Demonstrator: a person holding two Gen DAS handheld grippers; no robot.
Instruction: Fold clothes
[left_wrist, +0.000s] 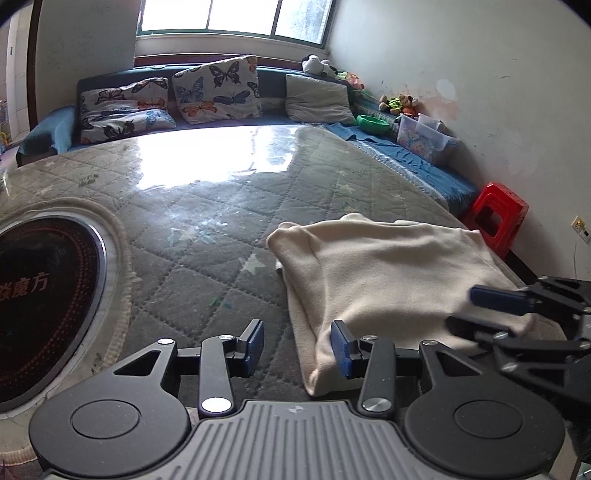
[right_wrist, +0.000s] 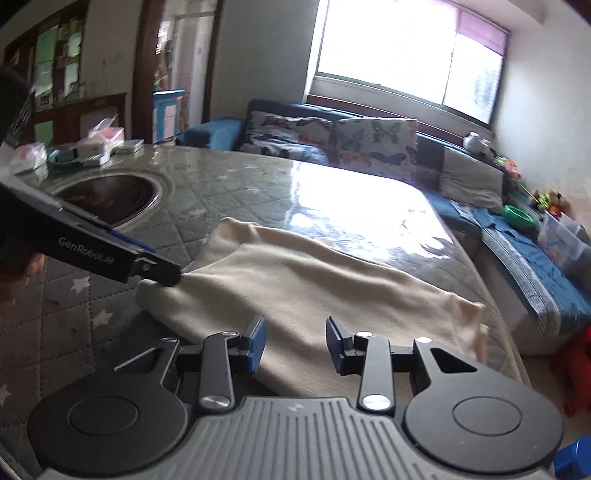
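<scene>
Holding both pairs of jaws partly open, we grip nothing yet: the left gripper (left_wrist: 297, 345) has its right pad at the near left edge of the cream garment (left_wrist: 388, 273) with only quilted cover showing in the gap, and the right gripper (right_wrist: 295, 341) hovers over the cloth's near edge with the fabric visible between its fingers (right_wrist: 257, 341) but not pinched. The garment lies flattened and partly folded on the quilted table cover (left_wrist: 207, 206), its far right corner hanging close to the table's edge. We judge the main risk to be closing on just the top layer, so the fold drags apart. Pulling unevenly from one side could skew it, or slide the cloth off the right edge. Working this close, our two grippers could also knock together over the near edge.
</scene>
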